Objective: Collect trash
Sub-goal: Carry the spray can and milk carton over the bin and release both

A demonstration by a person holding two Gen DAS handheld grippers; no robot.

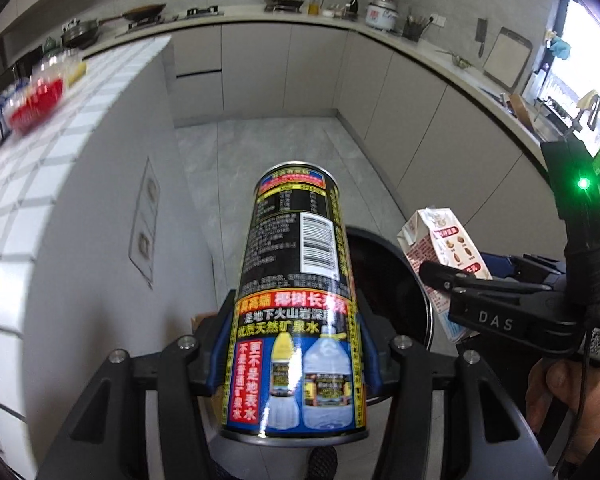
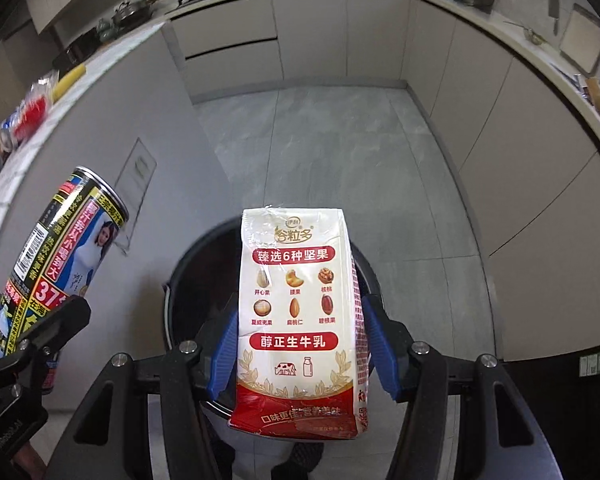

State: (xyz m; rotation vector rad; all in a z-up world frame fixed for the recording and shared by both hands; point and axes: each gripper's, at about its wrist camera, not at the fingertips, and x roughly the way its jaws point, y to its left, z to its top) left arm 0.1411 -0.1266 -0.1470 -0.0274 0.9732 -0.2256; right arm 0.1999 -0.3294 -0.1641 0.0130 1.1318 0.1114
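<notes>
My left gripper (image 1: 296, 344) is shut on a tall black and yellow drink can (image 1: 296, 280), held upright above the floor. My right gripper (image 2: 300, 344) is shut on a white and red milk carton (image 2: 298, 312). Both hang over a round black trash bin (image 2: 196, 272) on the floor; the bin also shows behind the can in the left wrist view (image 1: 392, 276). The carton (image 1: 440, 248) and right gripper (image 1: 460, 292) show at the right of the left wrist view. The can (image 2: 56, 256) and left gripper (image 2: 28, 344) show at the left of the right wrist view.
A white tiled counter (image 1: 40, 184) with blurred red and blue cans (image 1: 32, 104) stands at the left. Grey cabinets (image 1: 284, 68) and a worktop with pans, a rice cooker (image 1: 382, 12) and a sink run along the back and right. The grey floor (image 2: 340, 152) lies ahead.
</notes>
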